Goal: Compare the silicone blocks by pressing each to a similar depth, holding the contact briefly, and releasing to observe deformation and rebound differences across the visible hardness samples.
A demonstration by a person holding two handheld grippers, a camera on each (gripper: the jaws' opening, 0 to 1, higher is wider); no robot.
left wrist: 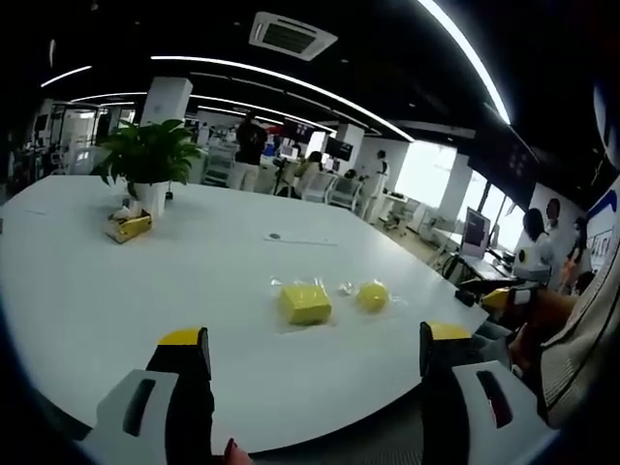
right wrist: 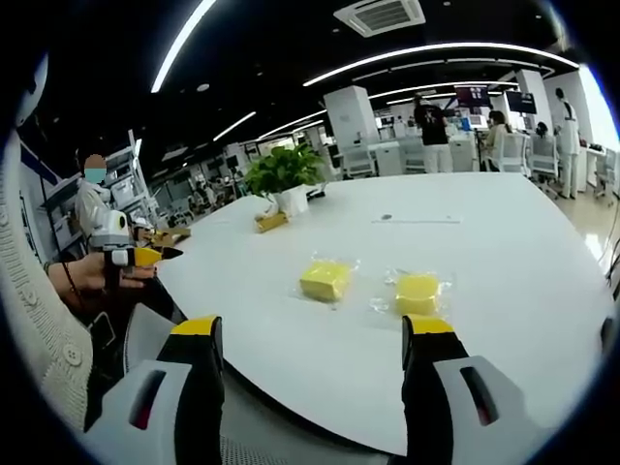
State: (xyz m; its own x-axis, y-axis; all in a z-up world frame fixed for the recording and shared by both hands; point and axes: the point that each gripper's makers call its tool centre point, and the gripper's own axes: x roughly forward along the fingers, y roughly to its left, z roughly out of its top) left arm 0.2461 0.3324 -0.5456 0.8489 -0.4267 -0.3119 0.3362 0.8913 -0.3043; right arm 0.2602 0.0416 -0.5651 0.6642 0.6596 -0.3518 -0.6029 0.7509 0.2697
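Both grippers [left wrist: 315, 354] [right wrist: 310, 344] agape, empty — yellow blocks [right wrist: 325, 280] [right wrist: 418, 294] mid-frame on table [right wrist: 504, 252], likely soft, springy; press top centre.

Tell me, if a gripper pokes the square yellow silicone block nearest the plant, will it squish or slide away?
The square yellow silicone block would probably squish a little and spring back, since it looks like a soft, thick pad. It lies flat, so it shouldn't roll or tip. It might slide, though: it seems to sit on crinkly clear plastic wrap on the smooth white table.
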